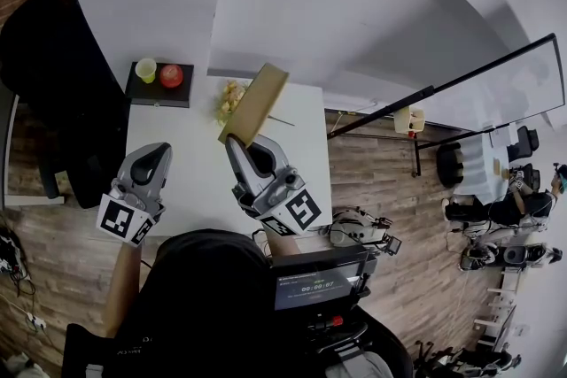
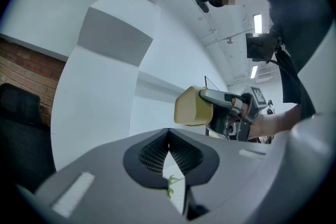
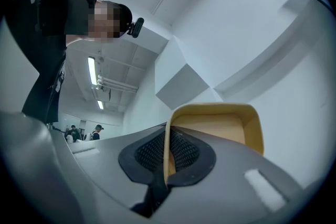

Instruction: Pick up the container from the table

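Note:
The container (image 1: 255, 102) is a shallow tan tray, lifted off the white table (image 1: 186, 164) and tilted on edge. My right gripper (image 1: 232, 142) is shut on one thin side wall of it. In the right gripper view the container (image 3: 220, 126) stands past the gripper (image 3: 167, 136), its wall pinched between the black pads. My left gripper (image 1: 159, 150) hovers over the table's left part with its tips together and nothing held. From the left gripper (image 2: 168, 136) view, the container (image 2: 193, 107) hangs in the air to the right.
A black tray (image 1: 142, 91) at the table's far left corner carries a yellow cup (image 1: 146, 69) and a red apple (image 1: 172, 76). A pale yellow clump (image 1: 232, 97) lies behind the container. A dark chair (image 1: 53, 84) stands left of the table; wooden floor lies to the right.

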{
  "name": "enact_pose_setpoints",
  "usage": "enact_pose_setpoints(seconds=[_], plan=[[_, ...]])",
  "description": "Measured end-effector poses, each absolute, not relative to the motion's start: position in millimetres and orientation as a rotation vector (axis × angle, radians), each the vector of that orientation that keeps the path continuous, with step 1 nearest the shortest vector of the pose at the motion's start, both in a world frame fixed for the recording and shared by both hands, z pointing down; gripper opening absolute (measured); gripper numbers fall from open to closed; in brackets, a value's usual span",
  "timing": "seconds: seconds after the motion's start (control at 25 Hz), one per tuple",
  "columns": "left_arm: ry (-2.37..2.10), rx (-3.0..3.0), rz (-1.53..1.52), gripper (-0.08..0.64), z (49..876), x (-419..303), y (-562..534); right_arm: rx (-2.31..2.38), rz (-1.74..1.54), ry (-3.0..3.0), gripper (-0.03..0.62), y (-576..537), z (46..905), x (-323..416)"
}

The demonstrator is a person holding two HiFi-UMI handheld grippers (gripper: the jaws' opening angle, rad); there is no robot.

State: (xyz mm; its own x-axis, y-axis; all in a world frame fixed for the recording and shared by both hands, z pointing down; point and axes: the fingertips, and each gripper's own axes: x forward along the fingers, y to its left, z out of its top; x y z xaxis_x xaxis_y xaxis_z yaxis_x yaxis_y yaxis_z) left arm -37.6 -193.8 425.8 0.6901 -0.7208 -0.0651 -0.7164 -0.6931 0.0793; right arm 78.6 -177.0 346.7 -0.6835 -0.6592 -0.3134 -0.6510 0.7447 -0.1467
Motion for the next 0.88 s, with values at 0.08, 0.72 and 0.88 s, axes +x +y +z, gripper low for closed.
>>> enact_pose_setpoints(seconds=[0.08,0.72,0.88], plan=[[-1.208,2.841,-0.140,0.002,427.1,-36.8,-193.2,-1.008,-0.035,2.598,0.017,-176.5,346.0,78.9],[-1.210,2.840,-0.141,0.002,426.0,-33.7,-187.5,-0.963,-0.044,2.596,0.017,-169.3,339.2,78.4],[-1.210,2.842,-0.145,0.002,425.7,-34.8,-183.7,-0.960,-0.053,2.614,0.017,-166.6,342.2,73.6]])
